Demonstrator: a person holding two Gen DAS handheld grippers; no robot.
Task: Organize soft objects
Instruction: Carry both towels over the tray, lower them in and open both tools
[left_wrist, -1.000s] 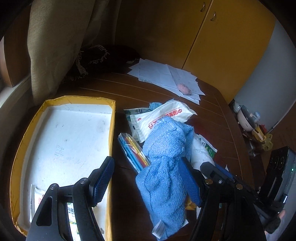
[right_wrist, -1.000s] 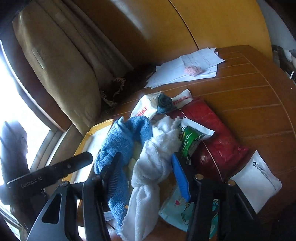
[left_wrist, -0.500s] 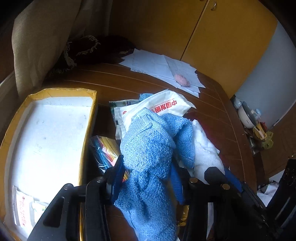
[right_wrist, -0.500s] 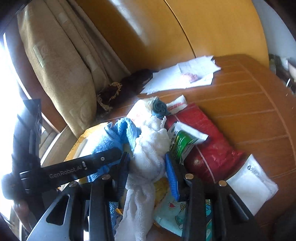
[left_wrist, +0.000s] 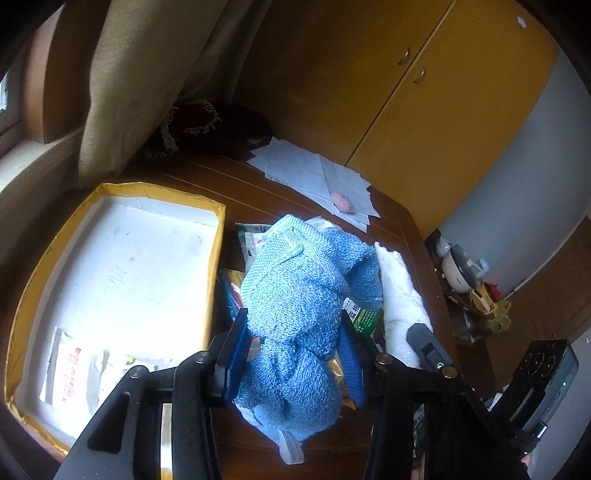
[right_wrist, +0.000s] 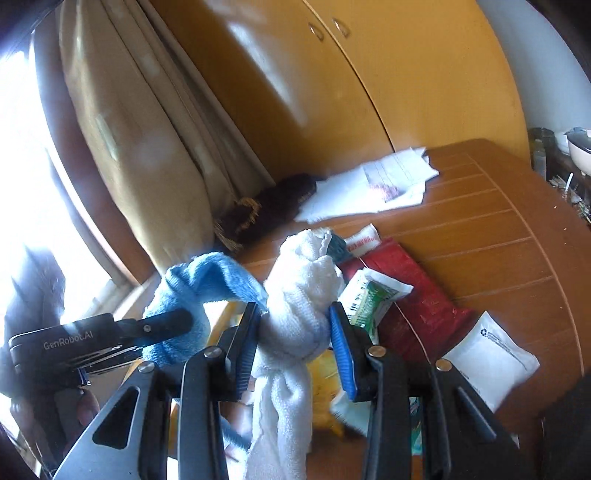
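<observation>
1. since the earlier frames both my claws have just been closing: my left gripper (left_wrist: 293, 352) now pinches the blue towel (left_wrist: 299, 295) and my right gripper (right_wrist: 293, 343) the white towel (right_wrist: 299, 306), both raised a little off the pile.
2. the pile sits mid-table (right_wrist: 498, 221), just beside the right wall of the yellow box (left_wrist: 218, 236).
3. done: a few packets (left_wrist: 70, 365) lie in the box's near corner.
4. left, i judge: both towels, the red pouch (right_wrist: 417, 295), the white packet (right_wrist: 491, 362) and the green sachet (right_wrist: 373, 295).

Both hand-held grippers newly clamped: left (left_wrist: 293, 356) on blue towel (left_wrist: 295, 295), right (right_wrist: 293, 347) on white towel (right_wrist: 299, 295)
</observation>
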